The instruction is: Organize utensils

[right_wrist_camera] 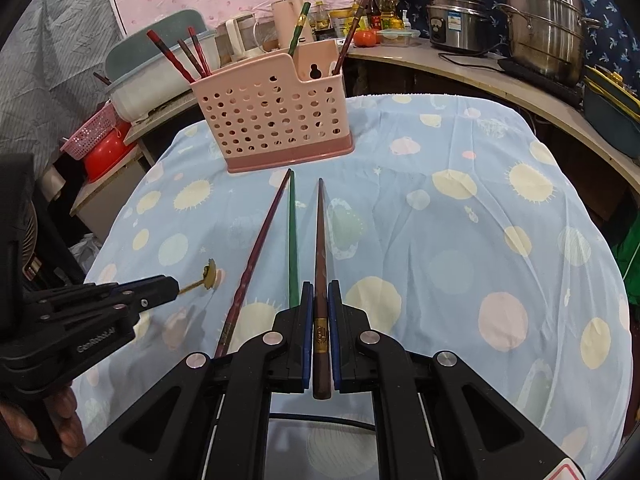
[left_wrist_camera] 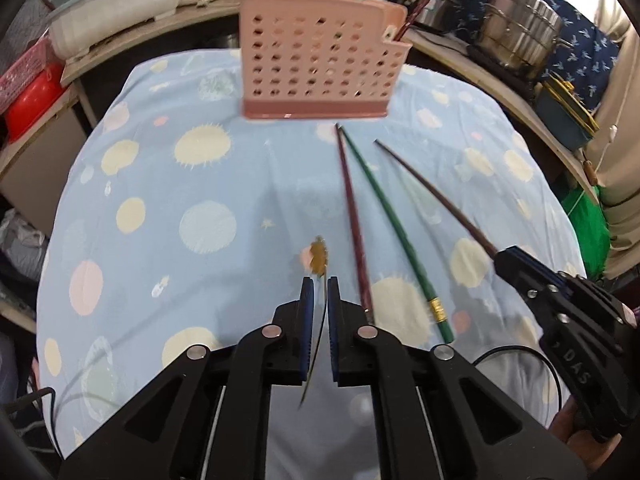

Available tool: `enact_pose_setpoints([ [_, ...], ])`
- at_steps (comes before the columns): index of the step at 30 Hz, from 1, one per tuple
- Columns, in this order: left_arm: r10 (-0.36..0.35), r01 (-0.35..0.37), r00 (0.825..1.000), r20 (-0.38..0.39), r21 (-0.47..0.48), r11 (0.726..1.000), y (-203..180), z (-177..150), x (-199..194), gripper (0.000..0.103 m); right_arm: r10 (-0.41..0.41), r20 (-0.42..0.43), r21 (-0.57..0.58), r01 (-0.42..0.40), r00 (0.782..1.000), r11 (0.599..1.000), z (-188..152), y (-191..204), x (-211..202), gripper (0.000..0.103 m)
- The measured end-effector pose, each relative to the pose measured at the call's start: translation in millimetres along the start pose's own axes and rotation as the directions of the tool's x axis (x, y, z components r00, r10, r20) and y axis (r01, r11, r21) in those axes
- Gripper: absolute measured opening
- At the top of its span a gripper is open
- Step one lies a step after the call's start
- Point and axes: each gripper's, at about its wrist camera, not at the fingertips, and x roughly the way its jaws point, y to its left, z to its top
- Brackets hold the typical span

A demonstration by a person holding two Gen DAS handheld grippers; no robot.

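My left gripper (left_wrist_camera: 320,284) is shut on the thin handle of a small gold utensil (left_wrist_camera: 319,258) whose flower-shaped head sticks out past the tips, just above the cloth. In the right wrist view that gripper (right_wrist_camera: 170,284) and the gold utensil (right_wrist_camera: 208,274) sit at the left. My right gripper (right_wrist_camera: 320,286) is shut on a brown chopstick (right_wrist_camera: 320,240), whose tip points at the pink holed utensil basket (right_wrist_camera: 272,120). A purple chopstick (right_wrist_camera: 256,248) and a green chopstick (right_wrist_camera: 293,240) lie on the cloth between the grippers. Several chopsticks stand in the basket.
The table wears a blue spotted cloth (right_wrist_camera: 460,240). Behind it a shelf carries steel pots (right_wrist_camera: 544,20), bottles and a kettle. A pale tub (right_wrist_camera: 160,76), a pink crate and a red bowl (right_wrist_camera: 104,156) stand at the back left. A black cable (left_wrist_camera: 516,350) lies near the front edge.
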Motion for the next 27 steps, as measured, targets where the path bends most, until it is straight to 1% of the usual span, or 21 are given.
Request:
enact_pose_setpoints([
  [3, 0.012, -0.013, 1.000, -0.018, -0.017, 1.000, 6.1, -3.6, 5.7, 0.010, 0.000, -0.006, 0.002, 0.000, 1.000, 1.000, -1.1, -1.1, 1.8, 0.007],
  [5, 0.018, -0.019, 1.000, -0.024, -0.016, 1.000, 7.9, -5.5, 8.2, 0.010, 0.000, -0.011, 0.005, 0.000, 1.000, 1.000, -1.9, -1.7, 3.6, 0.007],
  [9, 0.011, -0.011, 0.999, -0.034, -0.014, 1.000, 8.3, -7.5, 10.3, 0.010, 0.000, -0.015, 0.006, 0.000, 1.000, 1.000, -2.9, -1.2, 4.8, 0.007],
  [11, -0.003, 0.002, 0.999, -0.044, -0.023, 1.000, 9.8, -9.8, 9.8, 0.012, 0.000, -0.015, 0.006, 0.000, 1.000, 1.000, -2.9, -1.2, 4.8, 0.007],
  [12, -0.001, 0.000, 0.999, -0.050, -0.023, 1.000, 10.3, -12.5, 9.0, 0.026, -0.001, -0.014, 0.004, 0.001, 1.000, 1.000, -3.0, -1.1, 4.7, 0.007],
  [13, 0.005, -0.006, 0.999, -0.049, -0.021, 1.000, 10.3, -15.3, 7.9, 0.043, -0.001, -0.014, 0.003, 0.001, 1.000, 1.000, -3.2, -1.0, 4.6, 0.007],
  [14, 0.016, -0.017, 0.999, -0.043, -0.013, 1.000, 11.0, -21.0, 5.3, 0.046, -0.001, -0.014, 0.004, 0.001, 1.000, 1.000, -3.4, -1.0, 4.3, 0.007],
  [19, 0.020, -0.020, 0.996, -0.083, 0.004, 1.000, 17.5, -50.2, 3.9, 0.045, 0.001, -0.016, 0.005, -0.001, 1.000, 1.000, -5.5, 0.3, 2.3, 0.007],
  [21, 0.035, -0.033, 0.997, -0.067, 0.031, 0.999, 16.5, -57.8, 0.6, 0.044, 0.005, -0.018, 0.006, -0.005, 1.000, 1.000, -7.2, 1.3, -0.1, 0.007],
  [22, 0.045, -0.042, 0.997, -0.063, 0.044, 0.998, 15.4, -60.1, -0.7, 0.042, 0.007, -0.020, 0.005, -0.007, 1.000, 1.000, -8.4, 1.7, -1.0, 0.007],
  [23, 0.047, -0.044, 0.997, -0.061, 0.050, 0.998, 15.0, -60.8, -1.2, 0.039, 0.008, -0.021, 0.003, -0.008, 1.000, 1.000, -9.5, 2.5, -1.7, 0.007],
  [24, 0.048, -0.045, 0.997, -0.057, 0.054, 0.998, 15.2, -61.7, -1.8, 0.025, 0.009, -0.023, 0.000, -0.009, 1.000, 1.000, -10.5, 3.7, -2.0, 0.007],
  [25, 0.042, -0.039, 0.997, -0.058, 0.054, 0.998, 15.8, -61.7, -1.5, 0.014, 0.009, -0.025, -0.002, -0.009, 1.000, 1.000, -11.2, 4.7, -2.1, 0.007],
  [27, 0.029, -0.026, 0.998, -0.058, 0.051, 0.998, 17.2, -60.4, -1.7, 0.011, 0.011, -0.027, -0.004, -0.011, 1.000, 1.000, -11.7, 6.0, -2.5, 0.007],
])
